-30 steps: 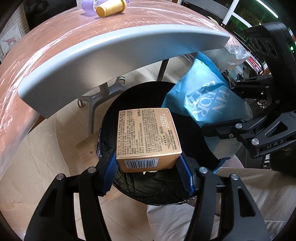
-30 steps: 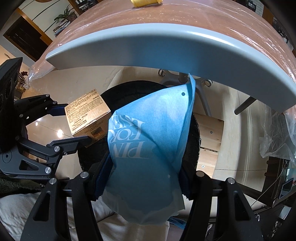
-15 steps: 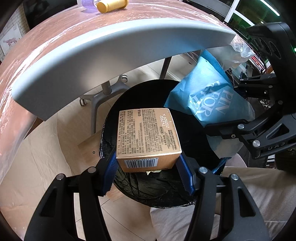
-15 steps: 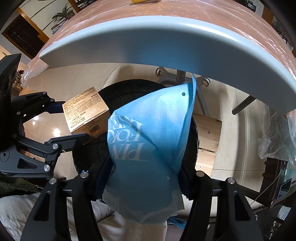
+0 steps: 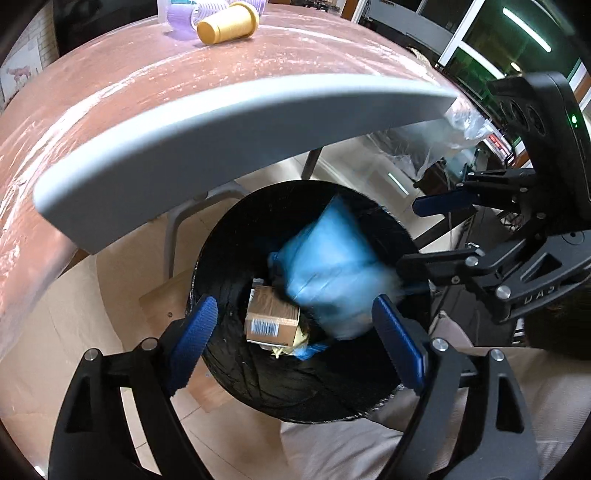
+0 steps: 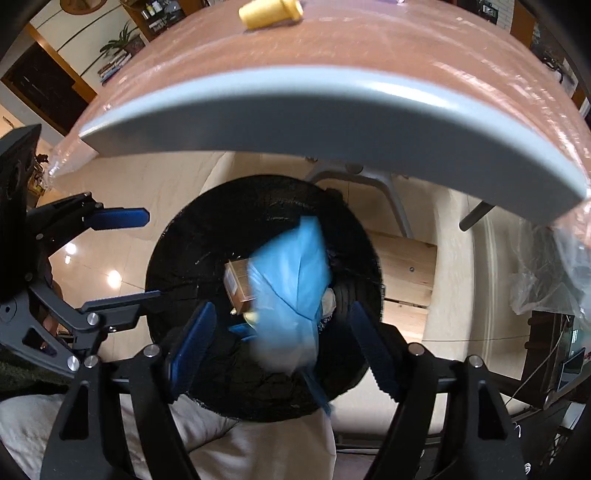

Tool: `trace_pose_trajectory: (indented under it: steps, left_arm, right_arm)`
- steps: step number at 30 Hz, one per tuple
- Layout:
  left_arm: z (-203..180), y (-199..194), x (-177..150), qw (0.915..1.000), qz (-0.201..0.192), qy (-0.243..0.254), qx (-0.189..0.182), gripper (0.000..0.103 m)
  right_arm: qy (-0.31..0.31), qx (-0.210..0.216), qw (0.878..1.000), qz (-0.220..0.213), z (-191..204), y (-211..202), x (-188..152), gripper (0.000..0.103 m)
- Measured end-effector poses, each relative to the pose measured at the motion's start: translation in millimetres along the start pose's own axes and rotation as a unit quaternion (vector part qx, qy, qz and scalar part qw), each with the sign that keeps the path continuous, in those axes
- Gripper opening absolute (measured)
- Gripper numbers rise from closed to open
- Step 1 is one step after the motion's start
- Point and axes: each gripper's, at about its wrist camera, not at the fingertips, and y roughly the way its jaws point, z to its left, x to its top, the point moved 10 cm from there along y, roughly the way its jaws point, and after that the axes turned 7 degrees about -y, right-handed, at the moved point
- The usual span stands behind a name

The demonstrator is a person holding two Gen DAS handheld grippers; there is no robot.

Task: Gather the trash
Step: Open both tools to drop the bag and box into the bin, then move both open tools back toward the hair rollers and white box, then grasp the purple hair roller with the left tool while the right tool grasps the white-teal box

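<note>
Both grippers hover over a black-lined trash bin [image 5: 236, 373] [image 6: 177, 251] below the table edge. My left gripper [image 5: 295, 343] is opening, its blue pads apart with nothing between them. The gold cardboard box [image 5: 271, 319] [image 6: 238, 282] lies down inside the bin. My right gripper [image 6: 284, 345] is opening too; the blue paper bag [image 6: 295, 295] [image 5: 332, 266], blurred, drops between its pads into the bin, free of them. From the left wrist view the right gripper [image 5: 439, 236] shows at the right; from the right wrist view the left gripper [image 6: 136, 254] shows at the left.
The plastic-covered brown table [image 5: 184, 92] [image 6: 369, 48] with a grey edge overhangs the bin. A yellow cap-like cylinder [image 5: 227, 24] [image 6: 269, 13] and a purple-white item [image 5: 177, 16] lie on it. Table legs [image 6: 388, 192] and a wooden board [image 6: 406, 273] stand behind the bin; clear plastic [image 6: 554, 273] hangs right.
Both grippers have spread their jaws. The gold box has left the left pads and fallen into the bin; the blue bag has slipped from the right pads and is falling in.
</note>
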Motion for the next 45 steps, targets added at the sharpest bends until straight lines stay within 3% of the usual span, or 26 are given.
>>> trace_pose_trajectory:
  steps: [7,9,12,13,15,20,26,30,39,45]
  left_arm:
    - [-11.0,-59.7,18.1,0.9984,-0.054,-0.001,-0.017,0.087]
    - [-20.8,-88.7,33.1,0.9951,-0.094,0.008,-0.029,0.096]
    - [-20.3,-128.5,69.8,0.9852,-0.17,0.019,-0.012,0.101]
    - [-17.6,-135.8,82.0,0.9819,-0.188,0.018,-0.002,0.101]
    - [-8.0,-139.5,105.0,0.9793,-0.202,0.0,0.018,0.101]
    - [27.2,-114.4,160.6,0.9821,-0.172,-0.072,0.024,0.101]
    - [50.7,-80.2,208.9,0.9832,-0.148,-0.1,0.035,0.101]
    - [61.2,-58.5,224.7,0.9824,-0.138,-0.113,0.055,0.101]
    - [72.6,-24.8,244.8,0.9827,-0.119,-0.126,0.067,0.101]
    - [76.2,-13.9,251.4,0.9838,-0.109,-0.124,0.07,0.082]
  right_arm:
    - [-0.005,-0.016,0.996,-0.082,-0.8,-75.4,7.8,0.079]
    - [-0.011,-0.029,0.991,-0.129,-0.1,-107.0,21.4,0.086]
    - [-0.014,-0.058,0.974,-0.22,-11.2,-155.4,53.6,0.099]
    - [-0.013,-0.072,0.96,-0.27,-16.5,-176.5,70.4,0.099]
    - [-0.008,-0.092,0.95,-0.297,-28.9,-189.3,91.9,0.099]
    - [-0.018,-0.109,0.95,-0.291,-58.7,-180.0,156.9,0.099]
    - [-0.025,-0.123,0.961,-0.245,-99.7,-139.1,222.1,0.099]
    - [-0.041,-0.131,0.968,-0.21,-122.8,-100.6,255.1,0.099]
    - [-0.069,-0.113,0.977,-0.167,-133.0,-50.4,285.4,0.099]
    - [-0.076,-0.105,0.98,-0.153,-138.3,-31.4,306.6,0.099]
